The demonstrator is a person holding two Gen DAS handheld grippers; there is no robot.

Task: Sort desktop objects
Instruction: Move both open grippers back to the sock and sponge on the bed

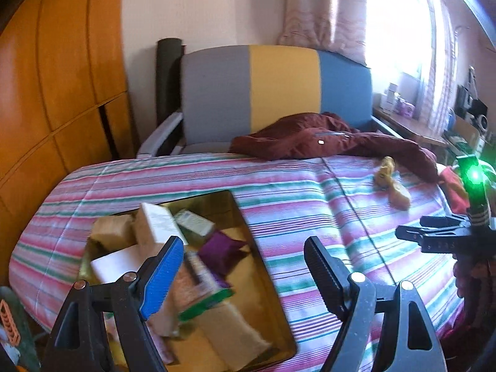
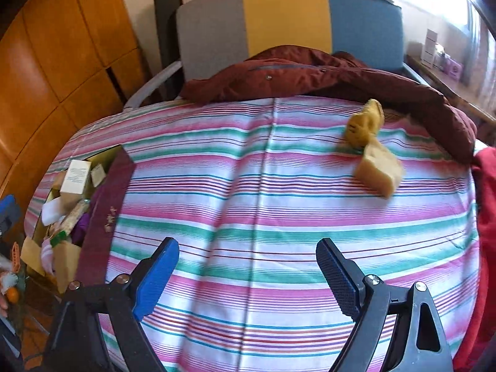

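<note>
A gold-lined box [image 1: 263, 282] with a maroon outer wall [image 2: 105, 214] lies on the striped bed at the left. It holds several small cartons, a purple pouch [image 1: 221, 251] and tan packets. My left gripper [image 1: 241, 276] is open and empty above the box's right half. My right gripper [image 2: 248, 276] is open and empty over the bare bedspread, well right of the box; it also shows in the left wrist view [image 1: 434, 235]. A yellow crumpled item [image 2: 365, 124] and a tan packet [image 2: 379, 170] lie far right on the bed, also in the left wrist view [image 1: 392, 183].
A dark red jacket [image 2: 310, 74] lies across the bed's far end against a grey, yellow and blue headboard [image 2: 285, 18]. An orange wardrobe [image 1: 55, 77] stands left. A red cloth [image 2: 486, 217] hangs at the right edge. A cluttered desk [image 1: 412, 124] stands by the window.
</note>
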